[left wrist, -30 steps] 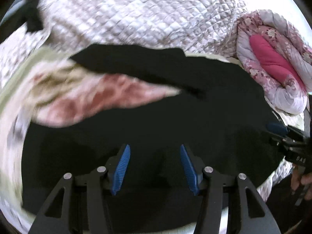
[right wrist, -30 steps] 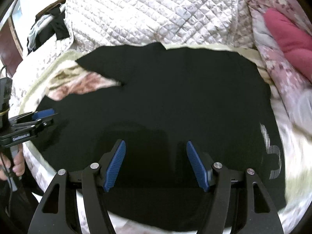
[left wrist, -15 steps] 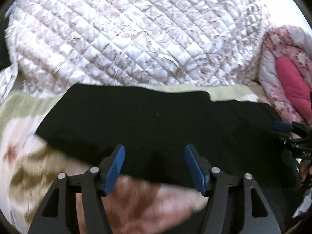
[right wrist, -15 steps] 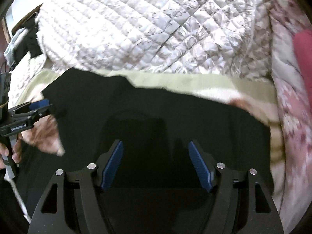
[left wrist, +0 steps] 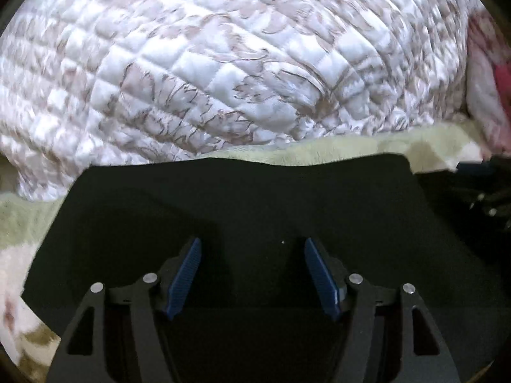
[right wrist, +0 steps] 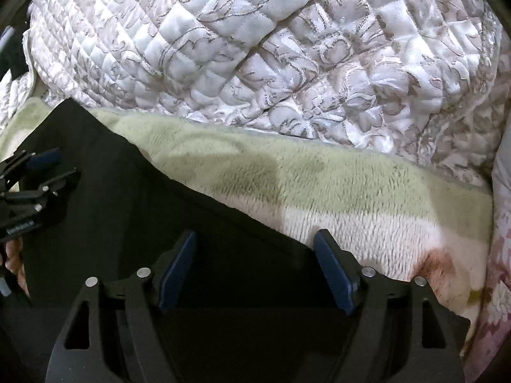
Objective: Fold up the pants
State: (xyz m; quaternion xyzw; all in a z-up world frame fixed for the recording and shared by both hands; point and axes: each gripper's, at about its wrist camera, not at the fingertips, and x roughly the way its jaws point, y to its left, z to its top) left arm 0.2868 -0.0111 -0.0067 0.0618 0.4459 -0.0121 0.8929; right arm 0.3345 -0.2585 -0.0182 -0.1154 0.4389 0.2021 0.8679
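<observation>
The black pants [left wrist: 255,204] lie flat on a fleecy green and white blanket [right wrist: 319,185]. In the left wrist view my left gripper [left wrist: 252,268] is open and empty, low over the pants near their far edge. In the right wrist view my right gripper [right wrist: 255,265] is open and empty, over the pants' [right wrist: 127,210] far right edge; its right finger [right wrist: 332,268] is at the cloth's border with the blanket. The left gripper also shows at the left of the right wrist view [right wrist: 35,172], and the right gripper at the right of the left wrist view [left wrist: 482,188].
A white quilted cover [left wrist: 223,63] is heaped just behind the pants, also seen in the right wrist view [right wrist: 287,48]. A pink floral quilt [right wrist: 501,255] lies along the right side. The blanket [left wrist: 19,220] shows at the left of the pants.
Both grippers have moved forward across the pants toward their far edge, close to the quilted cover. Both stay open. The pants look unmoved.
</observation>
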